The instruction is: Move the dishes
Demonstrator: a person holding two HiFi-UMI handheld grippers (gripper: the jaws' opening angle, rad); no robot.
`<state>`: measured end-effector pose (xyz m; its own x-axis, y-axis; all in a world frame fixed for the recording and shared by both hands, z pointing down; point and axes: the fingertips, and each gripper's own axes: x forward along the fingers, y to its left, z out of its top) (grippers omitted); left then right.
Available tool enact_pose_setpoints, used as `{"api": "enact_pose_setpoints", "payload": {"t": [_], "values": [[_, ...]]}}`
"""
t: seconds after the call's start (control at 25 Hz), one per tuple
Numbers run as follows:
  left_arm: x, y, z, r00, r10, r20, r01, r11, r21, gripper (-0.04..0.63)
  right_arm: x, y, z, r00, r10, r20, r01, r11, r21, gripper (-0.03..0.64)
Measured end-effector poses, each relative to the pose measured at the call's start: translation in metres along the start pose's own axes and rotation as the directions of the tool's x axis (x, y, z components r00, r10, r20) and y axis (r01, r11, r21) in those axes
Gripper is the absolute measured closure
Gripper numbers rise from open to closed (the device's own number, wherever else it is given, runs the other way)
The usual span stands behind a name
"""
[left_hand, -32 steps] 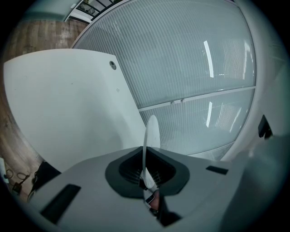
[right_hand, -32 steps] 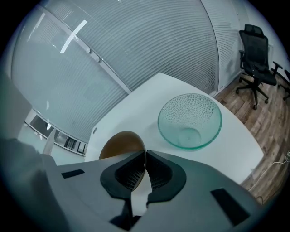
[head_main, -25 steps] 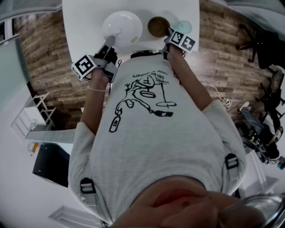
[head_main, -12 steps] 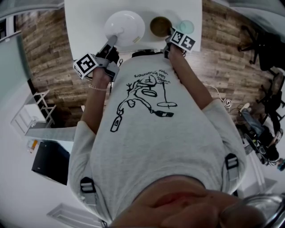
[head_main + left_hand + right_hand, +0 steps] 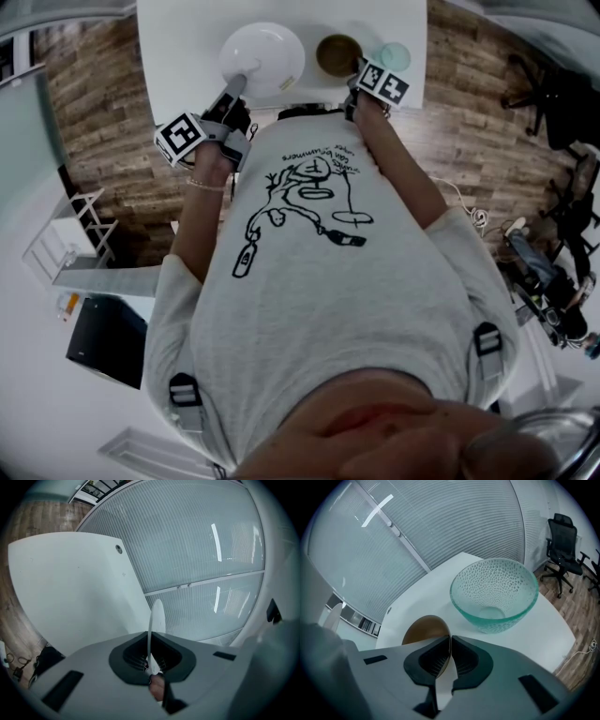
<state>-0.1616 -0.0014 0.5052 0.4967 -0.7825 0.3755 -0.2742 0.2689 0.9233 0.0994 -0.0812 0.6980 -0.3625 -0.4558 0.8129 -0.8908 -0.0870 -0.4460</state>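
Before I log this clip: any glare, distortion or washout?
Head view: heavy fisheye curve, white plate nearly washes into the white table. Left gripper view: dark corners, light streaks on the ribbed wall. Right gripper view: similar streak, glass bowl sharp.

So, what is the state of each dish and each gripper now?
white plate: held by its rim.
brown bowl: empty, held by its rim.
green glass bowl: upright, empty, untouched on the table.
left gripper: shut on white plate.
right gripper: shut on brown bowl.
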Motion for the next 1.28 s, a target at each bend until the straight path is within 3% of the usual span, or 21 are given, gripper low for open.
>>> {"api": "enact_pose_setpoints", "payload": {"t": [0.28,0.4,0.56,0.92,1.04,1.28], "values": [[0.000,0.005,-0.001,1.000,0.007,-0.005,-0.007,1.000,0.001,0.584,0.004,0.003,-0.004,1.000,0.022,-0.013,-0.022,1.000,0.011,0.567],[-0.006,0.007,-0.002,1.000,0.001,-0.006,-0.001,1.000,-0.001,0.584,0.000,0.007,-0.009,0.999,0.037,-0.012,-0.037,0.999,0.018,0.500],[-0.001,0.007,-0.001,1.000,-0.003,-0.011,0.003,1.000,0.000,0.584,-0.005,0.010,-0.006,0.999,0.039,-0.017,-0.039,0.999,0.017,0.471],[0.000,0.023,-0.001,1.000,0.018,-0.014,-0.018,1.000,-0.003,0.584,-0.031,0.012,-0.007,1.000,0.024,-0.017,-0.024,0.999,-0.026,0.476],[0.000,0.030,-0.003,1.000,0.023,-0.015,-0.023,1.000,-0.004,0.584,-0.046,0.013,-0.001,1.000,0.019,0.024,-0.018,0.998,-0.062,0.534],[0.006,0.044,-0.004,0.999,0.033,-0.021,-0.033,0.999,-0.028,0.584,-0.074,0.039,0.025,0.985,0.115,0.131,-0.089,0.978,-0.190,0.569]]}}
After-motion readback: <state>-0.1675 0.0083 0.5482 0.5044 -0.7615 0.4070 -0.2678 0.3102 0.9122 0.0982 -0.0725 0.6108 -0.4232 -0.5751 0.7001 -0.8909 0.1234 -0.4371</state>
